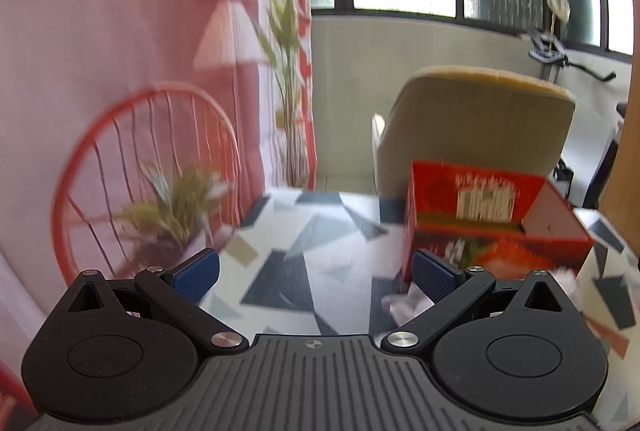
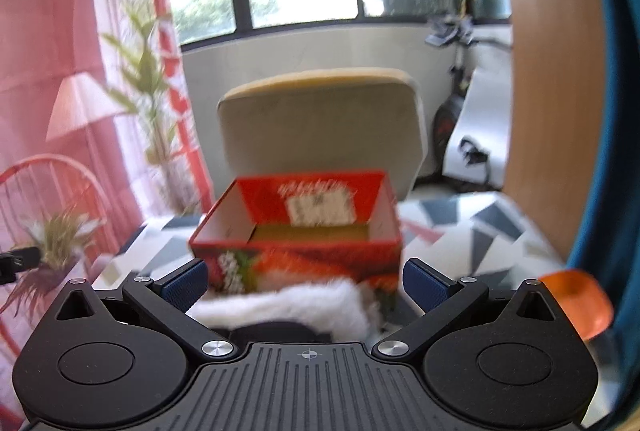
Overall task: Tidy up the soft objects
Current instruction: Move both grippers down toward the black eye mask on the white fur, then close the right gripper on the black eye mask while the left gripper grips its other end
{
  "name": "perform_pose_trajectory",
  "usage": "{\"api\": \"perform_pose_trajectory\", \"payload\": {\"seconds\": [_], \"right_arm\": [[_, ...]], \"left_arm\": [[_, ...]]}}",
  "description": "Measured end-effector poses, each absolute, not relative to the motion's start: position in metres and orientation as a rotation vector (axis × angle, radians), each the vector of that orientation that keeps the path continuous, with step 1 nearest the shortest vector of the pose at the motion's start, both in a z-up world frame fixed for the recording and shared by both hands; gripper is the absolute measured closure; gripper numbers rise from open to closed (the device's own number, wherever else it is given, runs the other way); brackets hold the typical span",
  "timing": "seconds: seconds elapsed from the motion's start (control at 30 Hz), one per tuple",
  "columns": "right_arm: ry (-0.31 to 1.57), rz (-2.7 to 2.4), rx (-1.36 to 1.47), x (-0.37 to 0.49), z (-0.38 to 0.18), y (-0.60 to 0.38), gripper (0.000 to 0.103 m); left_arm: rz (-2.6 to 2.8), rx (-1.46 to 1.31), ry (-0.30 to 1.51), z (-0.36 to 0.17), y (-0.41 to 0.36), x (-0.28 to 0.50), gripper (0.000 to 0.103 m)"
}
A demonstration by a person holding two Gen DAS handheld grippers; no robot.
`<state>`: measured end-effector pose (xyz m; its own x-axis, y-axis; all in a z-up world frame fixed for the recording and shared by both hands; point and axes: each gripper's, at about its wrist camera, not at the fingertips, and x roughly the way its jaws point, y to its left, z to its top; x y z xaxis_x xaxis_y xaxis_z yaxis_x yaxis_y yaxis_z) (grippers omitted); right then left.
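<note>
Both claws, left (image 1: 316, 273) and right (image 2: 306, 281), gape empty, level, facing the seemingly empty red box (image 2: 298, 231).

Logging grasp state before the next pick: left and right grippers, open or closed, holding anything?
Left gripper: open, holding nothing.
Right gripper: open, fingers either side of the white fluffy item in front of the red box, not closed on it.

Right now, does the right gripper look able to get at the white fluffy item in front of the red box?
Probably yes: the right gripper is open, and the white fluffy item lies between its fingers with nothing in the way.
</note>
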<state>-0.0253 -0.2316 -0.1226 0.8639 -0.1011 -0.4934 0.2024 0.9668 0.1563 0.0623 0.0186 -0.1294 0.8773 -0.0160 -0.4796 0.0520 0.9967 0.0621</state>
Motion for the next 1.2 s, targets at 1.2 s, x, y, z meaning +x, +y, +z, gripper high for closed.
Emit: {"api": "perform_pose_trajectory", "payload": {"seconds": [1.2], "right_arm": [[0.679,-0.049,0.077,0.029,-0.226,-0.227,0.030]], "left_arm": [[-0.322,-0.291,0.836,-0.274,0.024,0.092,0.031]]}}
